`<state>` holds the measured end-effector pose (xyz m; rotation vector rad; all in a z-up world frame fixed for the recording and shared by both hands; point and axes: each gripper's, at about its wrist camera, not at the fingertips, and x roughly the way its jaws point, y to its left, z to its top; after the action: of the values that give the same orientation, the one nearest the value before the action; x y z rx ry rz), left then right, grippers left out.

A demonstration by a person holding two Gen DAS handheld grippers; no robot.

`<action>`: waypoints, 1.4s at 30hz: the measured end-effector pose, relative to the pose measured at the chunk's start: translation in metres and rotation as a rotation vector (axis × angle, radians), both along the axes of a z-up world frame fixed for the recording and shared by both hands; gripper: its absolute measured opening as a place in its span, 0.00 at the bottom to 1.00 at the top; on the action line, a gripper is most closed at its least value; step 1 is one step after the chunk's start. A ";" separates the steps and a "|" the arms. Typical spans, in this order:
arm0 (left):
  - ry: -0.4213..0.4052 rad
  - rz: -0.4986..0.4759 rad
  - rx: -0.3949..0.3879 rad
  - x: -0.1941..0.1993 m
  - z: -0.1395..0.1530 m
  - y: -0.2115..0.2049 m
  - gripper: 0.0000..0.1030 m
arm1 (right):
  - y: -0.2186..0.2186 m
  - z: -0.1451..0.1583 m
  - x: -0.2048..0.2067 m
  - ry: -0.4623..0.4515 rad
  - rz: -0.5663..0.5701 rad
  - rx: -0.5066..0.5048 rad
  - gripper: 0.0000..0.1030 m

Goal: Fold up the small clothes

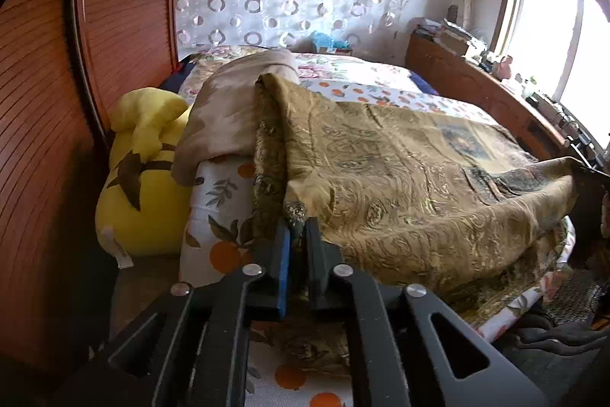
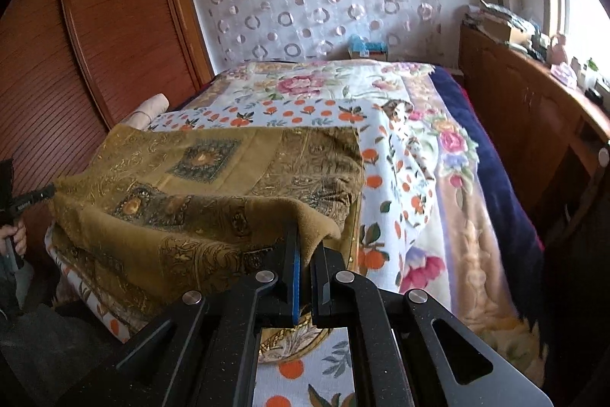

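Observation:
An olive-gold patterned cloth [image 1: 411,178] lies spread over the near end of the bed, its near edge lifted. My left gripper [image 1: 296,220] is shut on the cloth's near left corner. My right gripper [image 2: 307,243] is shut on the near right corner of the same cloth [image 2: 198,185]. The left gripper also shows at the left edge of the right wrist view [image 2: 36,197], holding the far corner. The right gripper shows at the right edge of the left wrist view [image 1: 587,174].
The bed has an orange-print sheet [image 2: 385,155] and a floral blanket [image 2: 450,140]. A beige folded cloth [image 1: 228,117] and a yellow plush toy [image 1: 141,174] sit at the left. A wooden wardrobe [image 1: 57,102] stands left, a cluttered wooden cabinet [image 2: 533,117] right.

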<state>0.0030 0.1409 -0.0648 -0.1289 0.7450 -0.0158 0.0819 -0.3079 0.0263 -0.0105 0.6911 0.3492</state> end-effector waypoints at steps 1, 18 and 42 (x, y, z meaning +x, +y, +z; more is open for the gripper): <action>-0.001 0.006 0.008 -0.001 0.000 0.000 0.24 | 0.002 0.001 0.001 0.002 0.002 0.001 0.03; 0.002 0.023 -0.010 -0.007 -0.014 -0.005 0.62 | 0.035 0.072 -0.007 -0.204 0.102 0.159 0.03; 0.082 0.053 -0.021 -0.002 -0.044 -0.001 0.62 | 0.042 0.025 -0.025 -0.117 -0.078 -0.171 0.56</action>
<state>0.0006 0.1404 -0.1084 -0.1701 0.8229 0.0324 0.0570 -0.2655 0.0515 -0.1653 0.6017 0.2121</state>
